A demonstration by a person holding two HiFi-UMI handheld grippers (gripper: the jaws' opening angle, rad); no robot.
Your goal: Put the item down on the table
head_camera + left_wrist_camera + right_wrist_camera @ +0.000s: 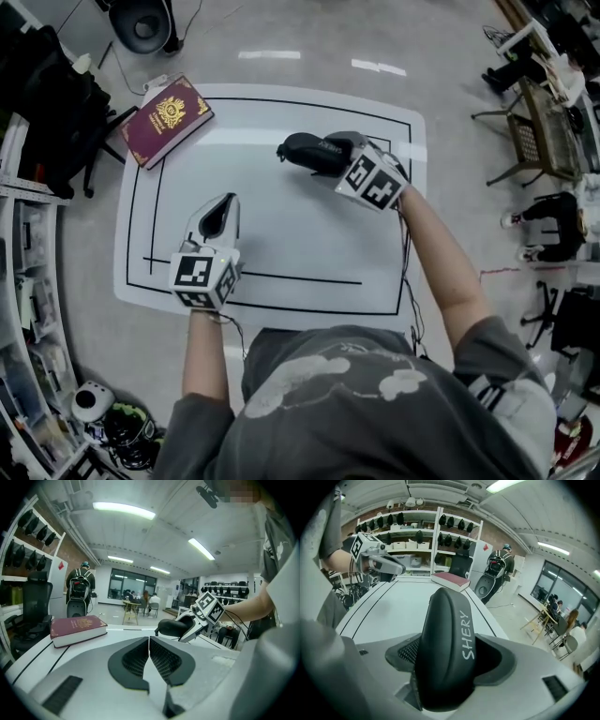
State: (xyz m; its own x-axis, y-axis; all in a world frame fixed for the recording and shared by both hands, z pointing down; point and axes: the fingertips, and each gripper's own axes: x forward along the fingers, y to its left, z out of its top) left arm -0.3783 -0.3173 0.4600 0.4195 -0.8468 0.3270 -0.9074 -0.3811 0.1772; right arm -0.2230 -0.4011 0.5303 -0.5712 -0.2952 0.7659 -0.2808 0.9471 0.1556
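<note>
A black hard case (307, 150) printed "SHERY" is held above the far middle of the white table (281, 239). My right gripper (323, 156) is shut on the black case (447, 644), which stands between the jaws and hides the pads. The case (172, 626) also shows in the left gripper view, clear of the tabletop. My left gripper (221, 210) hovers over the near left of the table. Its pads (161, 660) meet at the tips with nothing between them.
A maroon book (167, 119) lies at the table's far left corner. Black lines are drawn on the table. A black office chair (47, 103) and shelves stand to the left, more chairs (534, 131) to the right, and a helmet (92, 403) lies on the floor.
</note>
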